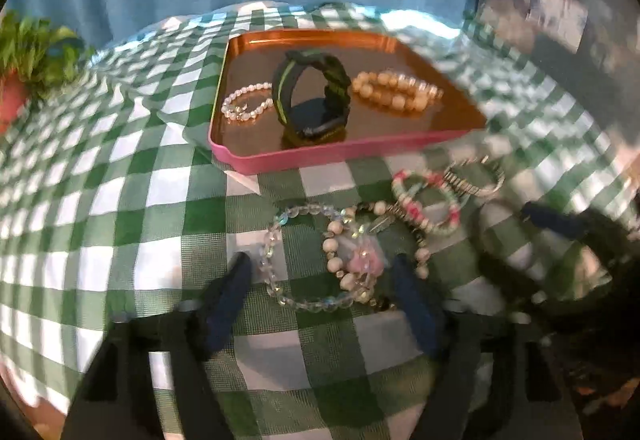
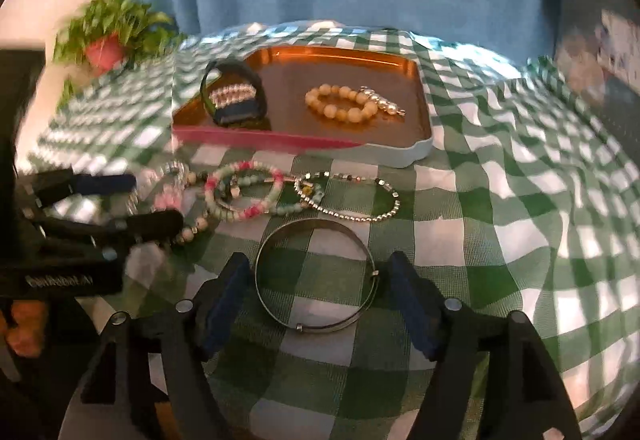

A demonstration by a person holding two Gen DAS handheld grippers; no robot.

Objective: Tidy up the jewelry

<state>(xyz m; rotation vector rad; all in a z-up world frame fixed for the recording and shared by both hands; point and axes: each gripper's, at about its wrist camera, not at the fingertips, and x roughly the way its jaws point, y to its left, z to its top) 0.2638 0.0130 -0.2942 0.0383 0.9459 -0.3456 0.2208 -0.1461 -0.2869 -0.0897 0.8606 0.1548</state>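
Far left, at the bench edge: potted plant (image 2: 108,35) on green-checked cloth (image 1: 120,199). Left hand-held gripper (image 1: 320,292) spread, blue pads (image 1: 228,300) flanking a clear crystal-bead bracelet (image 1: 280,264) flat on the cloth, not pressing it; overlapping that, a pale wooden-bead bracelet (image 1: 336,240) with a pink charm. Beyond, pink-rimmed tray (image 1: 320,155) holding a small pearl bracelet (image 1: 246,103), an upright dark watch (image 1: 312,95) and a cream-bead bracelet (image 1: 396,91). Further right on the cloth, pink-and-mint bead bracelet (image 2: 248,191), then a silver bead chain (image 2: 352,199). Right hand-held gripper (image 2: 316,300) likewise spread, fingers either side of a plain metal bangle (image 2: 316,276) lying flat on the cloth, near but apart from it.
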